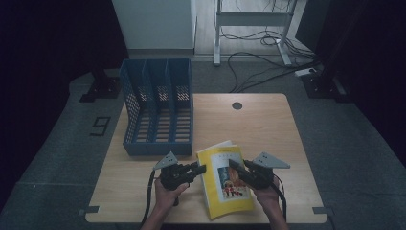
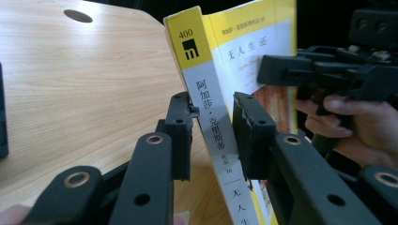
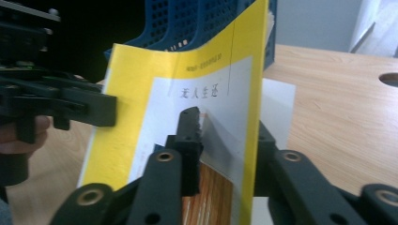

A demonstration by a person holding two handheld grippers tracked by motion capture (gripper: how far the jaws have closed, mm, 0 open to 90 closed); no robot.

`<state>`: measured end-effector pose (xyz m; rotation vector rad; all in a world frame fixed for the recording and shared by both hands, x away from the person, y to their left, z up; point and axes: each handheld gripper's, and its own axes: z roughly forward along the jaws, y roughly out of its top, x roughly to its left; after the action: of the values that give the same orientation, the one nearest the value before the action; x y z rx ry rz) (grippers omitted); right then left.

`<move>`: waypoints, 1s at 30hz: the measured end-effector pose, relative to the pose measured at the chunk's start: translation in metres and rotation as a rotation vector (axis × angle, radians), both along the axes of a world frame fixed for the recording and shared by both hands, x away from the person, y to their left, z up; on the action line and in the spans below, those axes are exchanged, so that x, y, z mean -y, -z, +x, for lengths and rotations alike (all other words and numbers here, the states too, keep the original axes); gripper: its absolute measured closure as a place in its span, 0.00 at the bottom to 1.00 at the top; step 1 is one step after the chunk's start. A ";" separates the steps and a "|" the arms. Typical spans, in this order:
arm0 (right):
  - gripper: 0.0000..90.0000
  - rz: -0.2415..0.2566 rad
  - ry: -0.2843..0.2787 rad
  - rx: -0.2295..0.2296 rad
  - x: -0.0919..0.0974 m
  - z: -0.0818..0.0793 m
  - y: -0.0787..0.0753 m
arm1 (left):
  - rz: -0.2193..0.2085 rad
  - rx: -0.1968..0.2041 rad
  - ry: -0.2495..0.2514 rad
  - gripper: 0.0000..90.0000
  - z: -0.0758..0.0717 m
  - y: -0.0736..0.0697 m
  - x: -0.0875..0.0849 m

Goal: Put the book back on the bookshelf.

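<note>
Yellow paperback held between two grippers, beside the file rack.

The thick yellow paperback book (image 1: 225, 179) sits near the front edge of the pale wooden table (image 1: 268, 124), just in front and to the right of the blue perforated plastic file rack (image 1: 158, 105). Its long axis runs away from the person, roughly in line with the rack's slots. The left gripper (image 2: 213, 136) straddles the spine, jaws close on either side; contact cannot be confirmed. The right gripper (image 3: 225, 150) brackets the front cover's free edge, one jaw before it, one behind, grip likewise uncertain. The left gripper lies nearer the rack; any transfer would likely lead from that side.
</note>
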<state>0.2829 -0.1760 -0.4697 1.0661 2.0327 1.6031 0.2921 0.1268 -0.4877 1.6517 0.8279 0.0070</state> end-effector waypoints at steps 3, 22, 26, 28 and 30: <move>0.63 -0.004 0.027 -0.021 0.001 0.003 0.003 | -0.013 0.001 0.009 0.78 -0.001 -0.001 0.000; 0.48 -0.004 0.043 -0.066 0.000 0.009 0.011 | -0.012 0.013 0.018 0.79 -0.004 -0.004 0.001; 0.39 -0.014 0.052 -0.065 -0.002 0.010 0.013 | -0.011 0.020 0.028 0.79 -0.007 -0.007 0.001; 0.37 -0.016 0.053 -0.064 -0.003 0.010 0.013 | -0.012 0.022 0.029 0.79 -0.007 -0.007 0.002; 0.34 -0.017 0.057 -0.065 -0.005 0.010 0.014 | -0.010 0.030 0.036 0.79 -0.008 -0.008 0.002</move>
<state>0.2931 -0.1709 -0.4833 1.1743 2.0338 1.5396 0.2841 0.1248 -0.4797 1.6533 0.7741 0.0026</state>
